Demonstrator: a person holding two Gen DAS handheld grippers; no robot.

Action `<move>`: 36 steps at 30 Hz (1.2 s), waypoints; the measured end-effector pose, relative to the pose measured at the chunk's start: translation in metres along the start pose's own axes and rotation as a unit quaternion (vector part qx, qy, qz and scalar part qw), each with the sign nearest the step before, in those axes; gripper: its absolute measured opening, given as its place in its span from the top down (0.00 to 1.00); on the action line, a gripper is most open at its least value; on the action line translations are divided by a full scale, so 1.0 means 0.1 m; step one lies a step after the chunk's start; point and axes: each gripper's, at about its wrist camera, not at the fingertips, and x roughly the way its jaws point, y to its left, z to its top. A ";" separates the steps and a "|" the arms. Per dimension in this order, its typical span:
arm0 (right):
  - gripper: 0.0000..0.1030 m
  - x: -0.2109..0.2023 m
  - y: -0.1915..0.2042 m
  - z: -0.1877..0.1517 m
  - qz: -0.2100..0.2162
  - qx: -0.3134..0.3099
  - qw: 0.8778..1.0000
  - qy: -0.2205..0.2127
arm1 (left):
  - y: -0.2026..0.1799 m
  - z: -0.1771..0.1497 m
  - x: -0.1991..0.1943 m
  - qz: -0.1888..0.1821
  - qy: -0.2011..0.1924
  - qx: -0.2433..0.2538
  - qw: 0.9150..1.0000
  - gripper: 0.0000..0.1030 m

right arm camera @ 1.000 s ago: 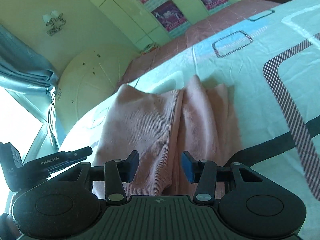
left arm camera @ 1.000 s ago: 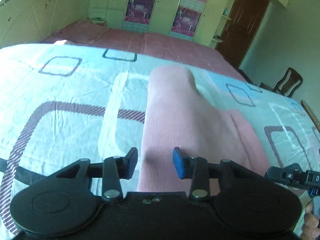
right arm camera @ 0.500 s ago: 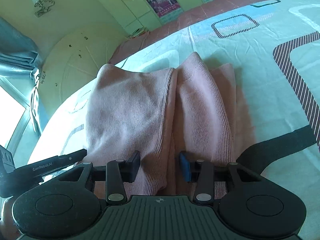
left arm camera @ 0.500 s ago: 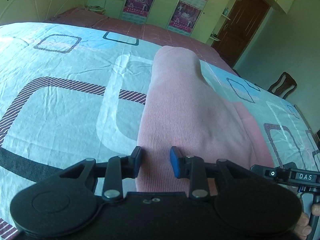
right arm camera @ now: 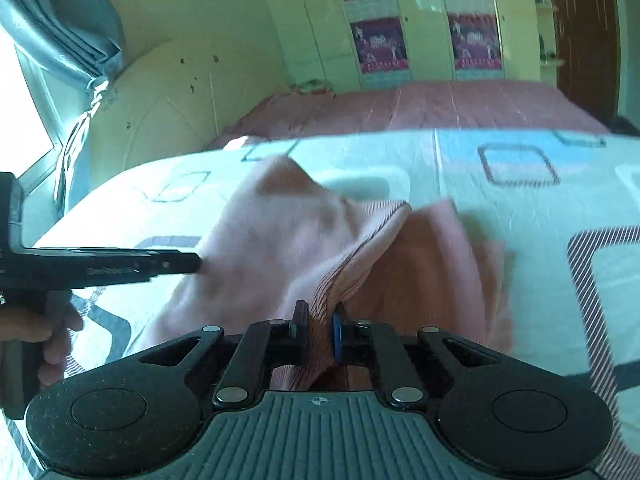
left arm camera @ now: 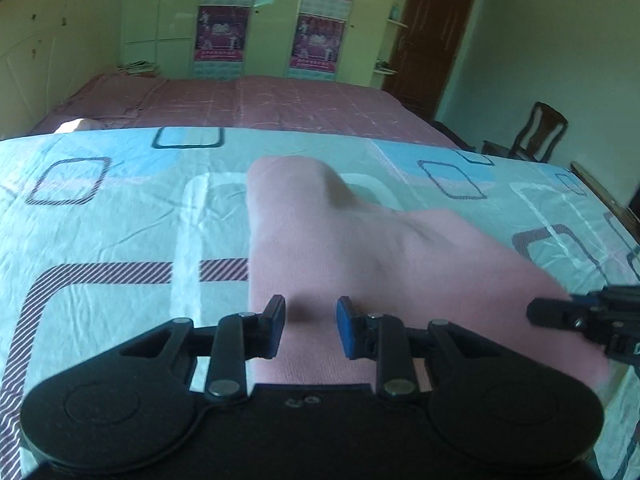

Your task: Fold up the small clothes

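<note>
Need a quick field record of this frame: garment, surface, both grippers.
garment: pink knit garment, near edge lifted, rest on the bed
surface: patterned bedsheet
left gripper: jaws closing, garment edge between the pads, gap still showing
right gripper: jaws closing, pinching the ribbed hem
background: wardrobe, wooden chair

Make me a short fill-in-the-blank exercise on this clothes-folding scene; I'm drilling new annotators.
1. The garment on the bedsheet is ____ in colour.
2. The right tongs are closing on the garment's ribbed ____.
3. The fingers of the left tongs have ____ fabric between them.
4. At the right of the left wrist view stands a wooden ____.

Missing words: pink; edge; pink; chair
</note>
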 end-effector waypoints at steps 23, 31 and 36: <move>0.91 0.03 -0.59 -0.52 -0.038 0.097 0.993 0.053 | -0.30 -0.10 0.38 -0.040 0.069 0.070 0.994 0.73; 0.90 0.24 -0.81 -0.46 0.002 0.146 0.987 0.073 | -0.28 -0.09 0.38 -0.045 0.069 0.063 0.995 0.73; 0.92 -0.07 -0.78 -0.42 -0.019 0.117 0.992 0.046 | -0.34 -0.03 0.25 -0.062 0.058 0.052 0.995 0.73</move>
